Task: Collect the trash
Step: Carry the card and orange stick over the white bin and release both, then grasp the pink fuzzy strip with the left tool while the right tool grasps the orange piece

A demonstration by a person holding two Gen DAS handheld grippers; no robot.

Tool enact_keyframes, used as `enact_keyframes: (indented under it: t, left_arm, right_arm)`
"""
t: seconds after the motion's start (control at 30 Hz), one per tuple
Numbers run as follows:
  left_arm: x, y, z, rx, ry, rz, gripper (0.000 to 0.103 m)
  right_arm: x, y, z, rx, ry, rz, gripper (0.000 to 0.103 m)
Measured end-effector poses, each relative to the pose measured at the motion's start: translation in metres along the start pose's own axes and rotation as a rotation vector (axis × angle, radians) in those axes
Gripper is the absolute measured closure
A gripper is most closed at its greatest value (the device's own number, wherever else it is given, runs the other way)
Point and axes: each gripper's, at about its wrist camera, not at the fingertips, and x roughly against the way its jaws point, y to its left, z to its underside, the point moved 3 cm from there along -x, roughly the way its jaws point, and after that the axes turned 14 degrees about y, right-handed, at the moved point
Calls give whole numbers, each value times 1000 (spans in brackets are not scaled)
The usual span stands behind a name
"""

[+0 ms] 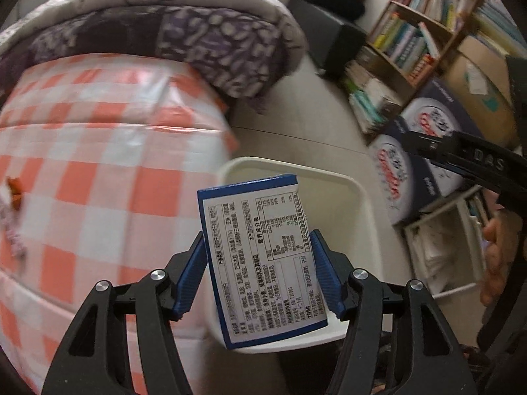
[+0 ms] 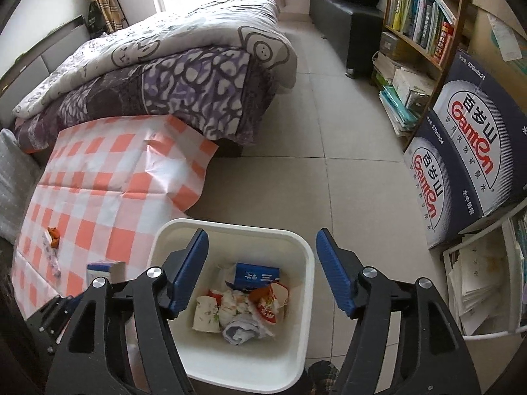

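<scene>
The two dark blue cartons (image 2: pixel 467 151) stacked by the bookshelf carry the brand "Ganten" in red, with Chinese characters 百岁山 above it and "570ml×24" printed small along an edge. The other tongs (image 1: pixel 467 161), seen from the left wrist view, bear the raised letters "DAS". The blue-edged box (image 1: pixel 263 263) has a white panel of dense Chinese print with a table of figures, too small to read.
</scene>
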Motion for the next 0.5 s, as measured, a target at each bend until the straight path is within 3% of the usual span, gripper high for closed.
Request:
enact_keyframes:
  t: [0.13,0.3,0.43,0.5]
  left_arm:
    - [-8,-12,-1,-19,16,33,30]
    - [-10,-9,-1,-7,25,38,26]
    - [-5,9,-2,37,14,-30,23]
    - [-2,27,-2,88,13,-99,21]
  right_arm:
    - [1,-3,1,-5,-3,4,32]
    - [1,-2,0,-9,-5,-1,25]
    - [0,8,0,2,-4,-7,23]
    - [-1,16,1,14,4,-7,20]
